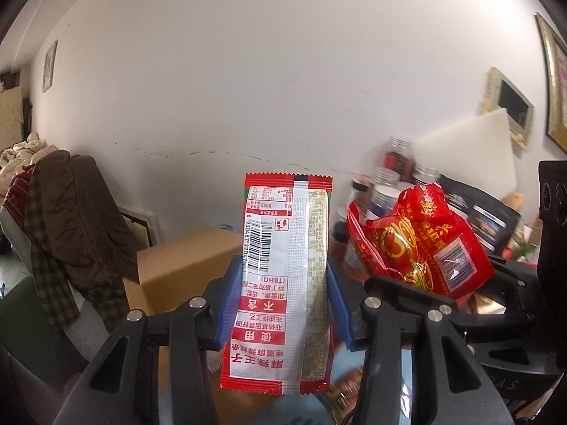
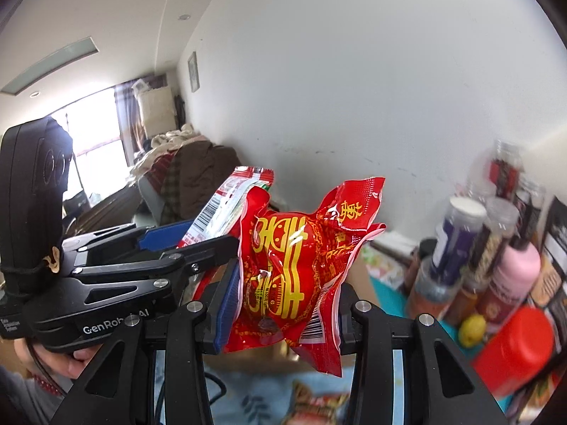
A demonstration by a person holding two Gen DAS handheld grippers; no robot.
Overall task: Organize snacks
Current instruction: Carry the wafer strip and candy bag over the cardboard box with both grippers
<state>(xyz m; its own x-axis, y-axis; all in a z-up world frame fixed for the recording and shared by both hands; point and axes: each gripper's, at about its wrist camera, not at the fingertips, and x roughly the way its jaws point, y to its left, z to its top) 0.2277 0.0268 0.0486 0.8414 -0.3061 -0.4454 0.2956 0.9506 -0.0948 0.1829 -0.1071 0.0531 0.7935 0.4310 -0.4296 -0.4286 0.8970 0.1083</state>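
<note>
Both light, crinkly packs look slippery: the left gripper (image 1: 283,304) clamps the flat spicy-strip sachet (image 1: 283,276) mid-body, the right gripper (image 2: 283,304) pinches the puffy red vacuum pouch (image 2: 287,269).

Brown jacket (image 1: 76,212) draped on chair, cardboard box (image 1: 184,265), framed picture (image 1: 556,88) on white wall

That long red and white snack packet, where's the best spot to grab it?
Across its narrow middle, as the left hand-held gripper does: the flat red and white packet stands upright, so fingers close from both long edges, coming from below.
</note>
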